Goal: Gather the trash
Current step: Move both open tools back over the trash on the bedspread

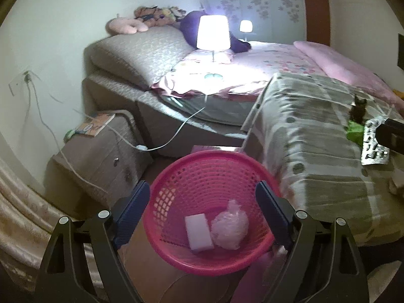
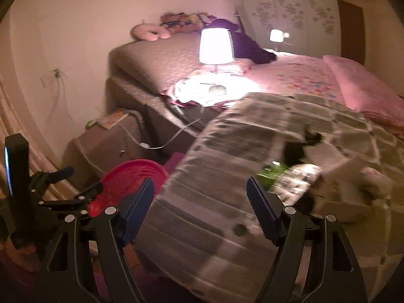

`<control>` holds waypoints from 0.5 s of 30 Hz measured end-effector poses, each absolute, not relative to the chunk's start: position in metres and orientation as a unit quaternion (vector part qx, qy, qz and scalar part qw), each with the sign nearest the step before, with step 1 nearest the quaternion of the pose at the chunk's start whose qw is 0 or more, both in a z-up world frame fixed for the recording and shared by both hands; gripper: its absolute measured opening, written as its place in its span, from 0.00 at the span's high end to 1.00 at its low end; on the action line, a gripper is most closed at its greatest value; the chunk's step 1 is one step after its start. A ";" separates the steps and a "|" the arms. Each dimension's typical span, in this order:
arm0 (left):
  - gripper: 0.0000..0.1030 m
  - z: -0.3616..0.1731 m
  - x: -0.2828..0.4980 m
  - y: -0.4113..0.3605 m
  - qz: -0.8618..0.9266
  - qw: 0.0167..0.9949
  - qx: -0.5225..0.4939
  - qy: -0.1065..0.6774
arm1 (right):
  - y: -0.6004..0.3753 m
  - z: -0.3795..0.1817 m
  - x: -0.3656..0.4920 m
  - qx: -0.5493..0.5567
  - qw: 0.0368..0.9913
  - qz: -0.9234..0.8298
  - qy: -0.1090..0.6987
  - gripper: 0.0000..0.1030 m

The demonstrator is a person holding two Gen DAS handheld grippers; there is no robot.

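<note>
A pink plastic basket [image 1: 176,176] stands on the floor beside the bed. In it lie a white foam block [image 1: 198,229] and a crumpled clear plastic bag [image 1: 229,224]. My left gripper [image 1: 203,189] hangs open above the basket, holding nothing. On the striped blanket lie a green wrapper [image 1: 354,131], a silver blister pack [image 1: 373,146] and a dark brown scrap [image 1: 357,109]. My right gripper [image 2: 200,181] is open and empty over the blanket [image 2: 214,151]. The green wrapper [image 2: 271,174] and blister pack [image 2: 300,176] lie just to its right. The right wrist view is blurred.
A lit lamp [image 1: 213,32] stands on the bed with its cord running to a brown nightstand [image 1: 101,151] on the left. White paper or a box [image 2: 341,192] lies on the blanket at far right. A curtain [image 1: 22,214] hangs at the left edge.
</note>
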State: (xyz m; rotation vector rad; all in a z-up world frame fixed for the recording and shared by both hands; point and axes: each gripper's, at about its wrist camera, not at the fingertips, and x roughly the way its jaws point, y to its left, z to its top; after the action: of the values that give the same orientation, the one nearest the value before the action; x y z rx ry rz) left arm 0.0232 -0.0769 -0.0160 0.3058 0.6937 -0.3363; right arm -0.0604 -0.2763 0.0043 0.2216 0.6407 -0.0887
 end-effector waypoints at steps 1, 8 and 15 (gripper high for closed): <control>0.20 -0.016 0.021 -0.080 -0.170 0.914 0.150 0.336 | -0.279 0.004 -0.064 0.108 0.942 -0.050 0.314 0.29; 0.20 -0.020 0.004 -0.107 -0.209 0.903 0.181 0.329 | -0.317 -0.006 -0.100 0.111 0.934 -0.119 0.319 0.28; 0.20 -0.019 -0.012 -0.137 -0.249 0.892 0.205 0.316 | -0.349 -0.016 -0.127 0.136 0.925 -0.159 0.318 0.27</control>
State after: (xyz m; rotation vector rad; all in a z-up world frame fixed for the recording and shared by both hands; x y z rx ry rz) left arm -0.0115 -0.1372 -0.0189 0.4248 0.6558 -0.5175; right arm -0.1274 -0.3488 -0.0165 0.2792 0.6532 -0.3260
